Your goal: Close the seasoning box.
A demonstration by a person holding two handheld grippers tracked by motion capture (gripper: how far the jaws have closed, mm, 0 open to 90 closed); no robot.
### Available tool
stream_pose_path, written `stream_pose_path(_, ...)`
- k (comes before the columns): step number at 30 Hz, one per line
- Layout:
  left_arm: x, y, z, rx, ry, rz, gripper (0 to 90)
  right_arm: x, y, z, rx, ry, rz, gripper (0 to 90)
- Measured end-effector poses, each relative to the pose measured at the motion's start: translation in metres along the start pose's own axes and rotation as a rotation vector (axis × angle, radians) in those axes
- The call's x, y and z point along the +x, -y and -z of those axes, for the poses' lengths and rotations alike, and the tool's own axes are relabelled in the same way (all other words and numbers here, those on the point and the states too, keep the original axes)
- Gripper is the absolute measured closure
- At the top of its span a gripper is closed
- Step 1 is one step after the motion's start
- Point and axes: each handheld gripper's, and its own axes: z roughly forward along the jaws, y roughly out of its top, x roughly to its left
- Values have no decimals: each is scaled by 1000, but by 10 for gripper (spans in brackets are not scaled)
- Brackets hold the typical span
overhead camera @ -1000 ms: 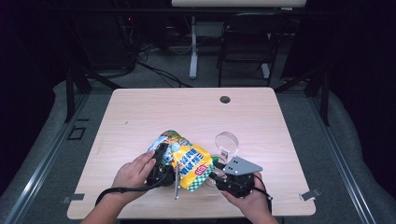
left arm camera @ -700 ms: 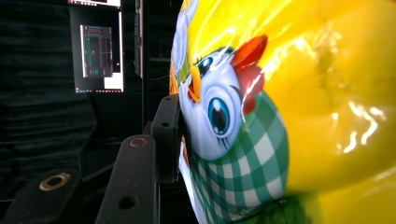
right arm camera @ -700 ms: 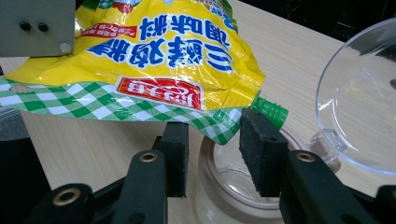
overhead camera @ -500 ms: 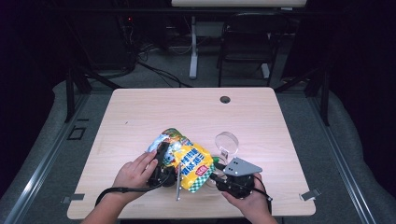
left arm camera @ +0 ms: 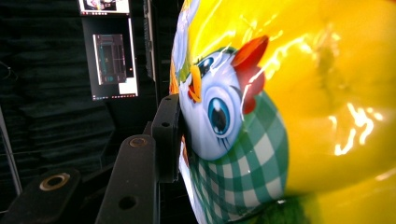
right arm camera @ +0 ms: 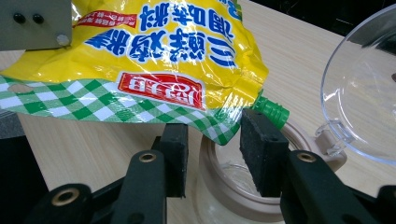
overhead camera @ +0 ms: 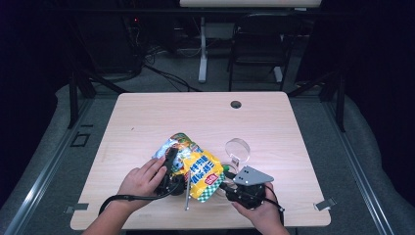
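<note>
A yellow snack pouch [overhead camera: 200, 171] with a green-checked end is held tilted above the table, my left gripper [overhead camera: 172, 169] shut on it. In the left gripper view the pouch [left arm camera: 280, 116] presses against the one pad [left arm camera: 169, 135] that shows; the other jaw is hidden behind it. The pouch [right arm camera: 154, 51] ends in a green spout [right arm camera: 271, 112] that sits over the beige rim of a clear jar [right arm camera: 212, 186]. My right gripper [overhead camera: 226, 186] [right arm camera: 215, 158] stands open at the jar's near rim, its pads pressing on nothing. The jar's clear lid [overhead camera: 237, 149] [right arm camera: 364, 93] is flipped up.
A thin metal rod [overhead camera: 187, 193] lies on the wooden table [overhead camera: 147, 122] near the front edge, between the two hands. A dark cable hole [overhead camera: 236, 104] sits at the table's far side. A chair [overhead camera: 259, 39] stands beyond the table.
</note>
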Motion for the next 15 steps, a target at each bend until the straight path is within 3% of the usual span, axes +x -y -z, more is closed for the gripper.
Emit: stream_pose_path(15, 0, -1, -2, 2, -3, -54, 607, 1, 5, -5, 19, -2, -6, 626)
